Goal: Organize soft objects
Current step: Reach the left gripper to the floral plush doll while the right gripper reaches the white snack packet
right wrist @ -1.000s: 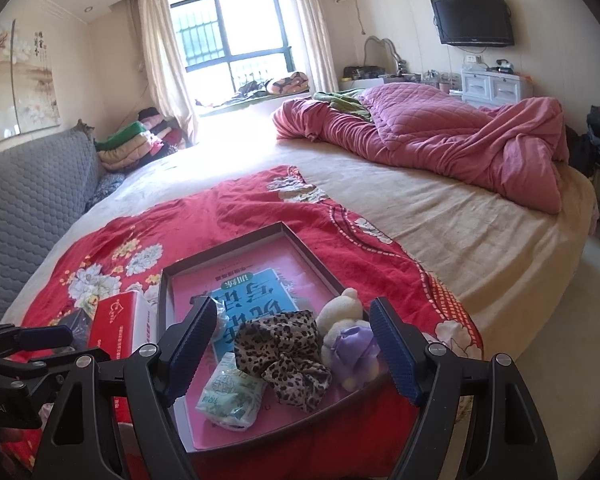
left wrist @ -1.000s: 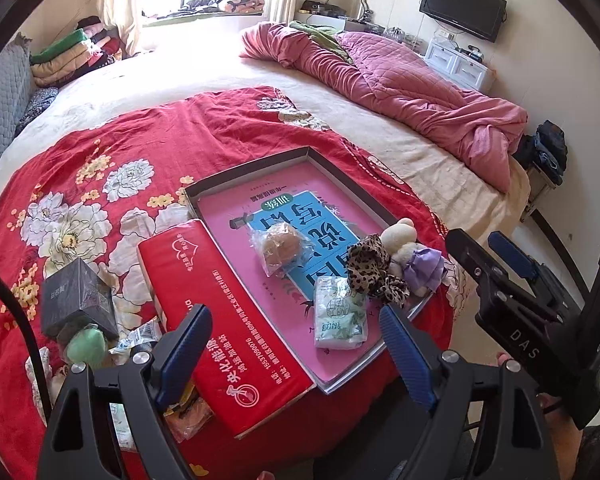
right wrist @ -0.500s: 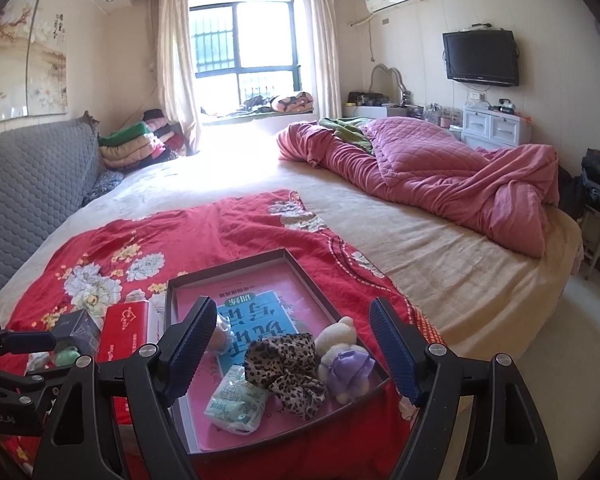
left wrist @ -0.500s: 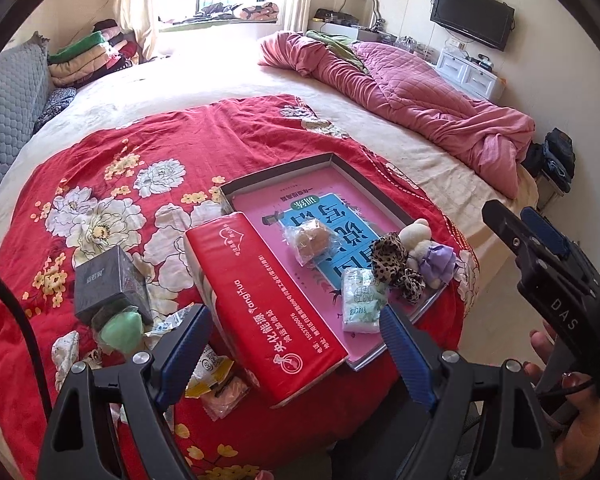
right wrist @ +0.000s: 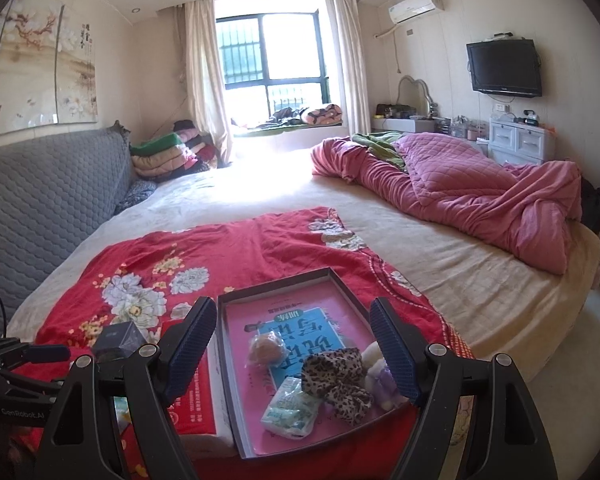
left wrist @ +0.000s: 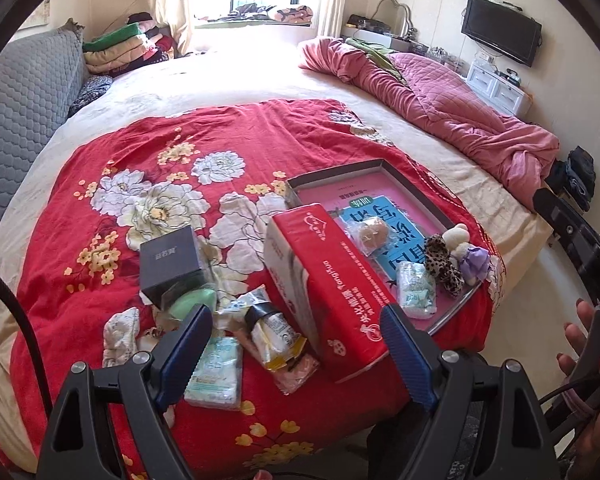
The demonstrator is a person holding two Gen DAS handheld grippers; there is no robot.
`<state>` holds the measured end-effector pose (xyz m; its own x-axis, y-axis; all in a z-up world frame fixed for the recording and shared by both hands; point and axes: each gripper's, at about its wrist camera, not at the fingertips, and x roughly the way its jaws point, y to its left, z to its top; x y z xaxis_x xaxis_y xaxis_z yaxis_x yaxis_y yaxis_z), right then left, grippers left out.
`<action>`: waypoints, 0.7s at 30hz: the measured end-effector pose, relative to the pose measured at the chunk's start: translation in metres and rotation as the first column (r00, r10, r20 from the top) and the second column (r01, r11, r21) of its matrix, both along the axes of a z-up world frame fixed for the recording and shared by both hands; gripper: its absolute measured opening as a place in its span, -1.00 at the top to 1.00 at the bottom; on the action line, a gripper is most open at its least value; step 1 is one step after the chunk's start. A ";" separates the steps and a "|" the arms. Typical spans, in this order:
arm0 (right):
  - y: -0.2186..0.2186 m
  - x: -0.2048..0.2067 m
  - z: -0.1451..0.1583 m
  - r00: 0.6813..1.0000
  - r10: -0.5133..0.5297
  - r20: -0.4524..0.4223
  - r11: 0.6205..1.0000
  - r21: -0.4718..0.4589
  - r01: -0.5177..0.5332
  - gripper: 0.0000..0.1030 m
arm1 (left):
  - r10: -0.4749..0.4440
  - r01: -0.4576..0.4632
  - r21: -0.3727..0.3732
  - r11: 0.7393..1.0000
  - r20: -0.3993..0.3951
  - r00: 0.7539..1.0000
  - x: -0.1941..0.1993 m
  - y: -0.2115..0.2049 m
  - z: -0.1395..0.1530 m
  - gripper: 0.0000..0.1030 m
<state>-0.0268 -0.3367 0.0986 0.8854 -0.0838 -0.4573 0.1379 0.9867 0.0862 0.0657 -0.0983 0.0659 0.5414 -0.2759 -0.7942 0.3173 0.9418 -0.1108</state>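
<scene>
Jaws standing wide and empty on both your left gripper [left wrist: 296,354] and right gripper [right wrist: 294,354], you are pulling back from the bed [left wrist: 228,80], and the view is widening from a second ago. Your left gripper is swinging off the tray [left wrist: 412,182], bringing the loose pile on the red floral blanket [left wrist: 284,136] into sight: a pale tissue pack [left wrist: 216,376], a green sponge [left wrist: 188,302], snack packets [left wrist: 276,338], a dark box [left wrist: 170,266]. Already in the tray are the leopard scrunchie [right wrist: 336,380], plush doll [right wrist: 378,376], wrapped bun [right wrist: 265,350] and another tissue pack [right wrist: 290,414]. That likely means the next soft item comes from the pile.
</scene>
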 end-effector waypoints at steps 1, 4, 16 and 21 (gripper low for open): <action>0.003 0.001 0.001 1.000 0.008 -0.002 1.000 -0.003 -0.008 -0.55 | 0.011 -0.011 -0.001 1.000 0.000 1.000 0.000 0.006 0.001 -0.66; 0.011 0.002 0.001 1.000 0.028 -0.001 1.000 -0.007 -0.028 -0.55 | 0.049 -0.049 0.008 0.999 0.003 0.999 0.001 0.024 0.003 -0.66; 0.052 0.005 0.001 0.990 0.139 -0.027 0.989 -0.043 -0.140 -0.55 | 0.135 -0.135 0.013 0.991 0.004 0.991 -0.003 0.073 0.007 -0.66; 0.069 0.009 0.000 0.978 0.207 -0.036 0.978 -0.015 -0.207 -0.55 | 0.158 -0.158 0.003 0.987 0.003 0.987 -0.005 0.088 0.006 -0.66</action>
<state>-0.0182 -0.2677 0.0984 0.8684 0.0908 -0.4876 -0.0668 0.9956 0.0664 0.0605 -0.0100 0.0723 0.5805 -0.1843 -0.7931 0.1651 0.9805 -0.1070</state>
